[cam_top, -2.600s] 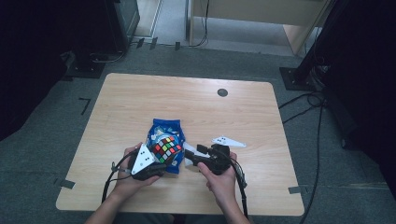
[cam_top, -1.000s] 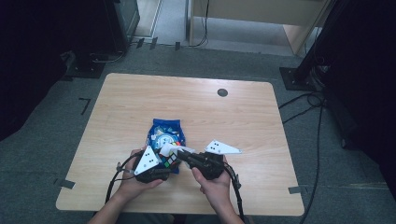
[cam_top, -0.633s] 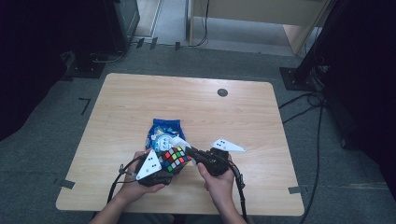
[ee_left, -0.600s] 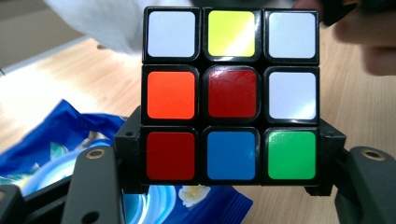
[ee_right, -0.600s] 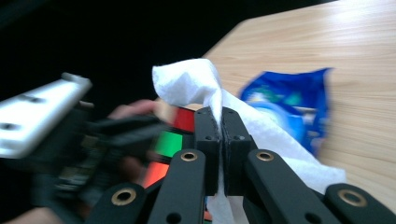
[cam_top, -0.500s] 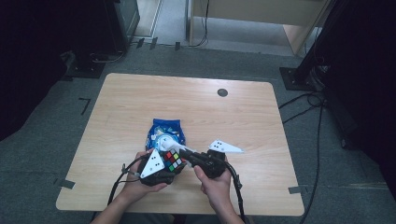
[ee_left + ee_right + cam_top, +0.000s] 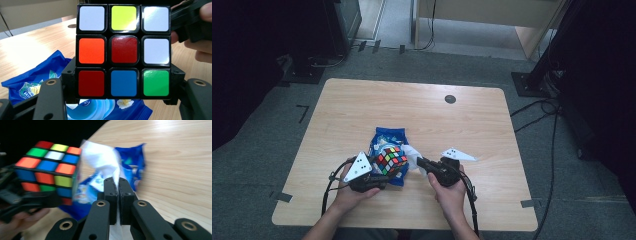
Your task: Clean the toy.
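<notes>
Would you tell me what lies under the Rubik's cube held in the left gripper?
Under the Rubik's cube lies the blue wipes packet on the table; the cube hides the packet's opening.

The cube (image 7: 123,50) is hard plastic, black frame with glossy colour tiles that throw back the light pretty strongly. The desk (image 7: 362,110) is pale wood-look laminate, smooth with a fine grain and a soft sheen. The blue packet (image 7: 32,80) looks like thin plastic film, shiny and crinkled. The white tissue (image 7: 100,160) is soft, matt paper, a bit rumpled. The right gripper (image 7: 117,185) has matt black plastic jaws with brassy metal rivets, and the floor (image 7: 562,165) is rough grey carpet.
</notes>
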Demonstrator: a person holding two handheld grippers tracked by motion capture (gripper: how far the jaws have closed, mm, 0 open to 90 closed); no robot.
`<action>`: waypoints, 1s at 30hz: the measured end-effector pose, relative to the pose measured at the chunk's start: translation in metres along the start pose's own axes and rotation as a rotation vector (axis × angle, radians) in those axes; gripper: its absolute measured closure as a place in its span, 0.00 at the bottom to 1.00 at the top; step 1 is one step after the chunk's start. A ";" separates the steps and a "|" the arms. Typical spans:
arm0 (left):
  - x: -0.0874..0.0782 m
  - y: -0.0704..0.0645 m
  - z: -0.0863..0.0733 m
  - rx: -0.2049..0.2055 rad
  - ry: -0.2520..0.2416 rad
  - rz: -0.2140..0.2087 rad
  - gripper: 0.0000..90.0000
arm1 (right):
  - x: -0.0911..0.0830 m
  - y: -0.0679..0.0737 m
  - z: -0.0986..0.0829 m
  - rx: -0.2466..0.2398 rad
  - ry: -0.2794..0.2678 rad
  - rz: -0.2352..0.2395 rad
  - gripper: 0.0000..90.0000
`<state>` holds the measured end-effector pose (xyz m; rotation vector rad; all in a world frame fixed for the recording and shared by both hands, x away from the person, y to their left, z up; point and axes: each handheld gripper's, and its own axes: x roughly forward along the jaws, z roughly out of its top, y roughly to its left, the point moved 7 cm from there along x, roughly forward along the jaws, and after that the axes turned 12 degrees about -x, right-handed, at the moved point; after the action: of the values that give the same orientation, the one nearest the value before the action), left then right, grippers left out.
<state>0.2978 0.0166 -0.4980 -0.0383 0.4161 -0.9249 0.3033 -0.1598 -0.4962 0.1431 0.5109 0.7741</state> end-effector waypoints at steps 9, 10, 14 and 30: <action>0.007 -0.001 -0.005 0.029 0.025 0.056 0.38 | -0.004 -0.005 0.006 0.019 -0.035 -0.088 0.58; 0.008 -0.001 -0.006 0.037 0.027 0.075 0.38 | -0.008 0.002 0.012 0.044 -0.071 -0.049 0.53; 0.011 -0.003 -0.008 0.047 0.030 0.091 0.38 | -0.009 0.023 0.022 0.105 -0.119 0.054 0.40; 0.017 -0.023 -0.009 0.078 0.034 0.021 0.36 | 0.013 0.046 0.004 0.162 -0.001 0.105 0.38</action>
<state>0.2862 -0.0092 -0.5074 0.0532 0.4107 -0.9215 0.2841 -0.1177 -0.4837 0.3228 0.5684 0.8344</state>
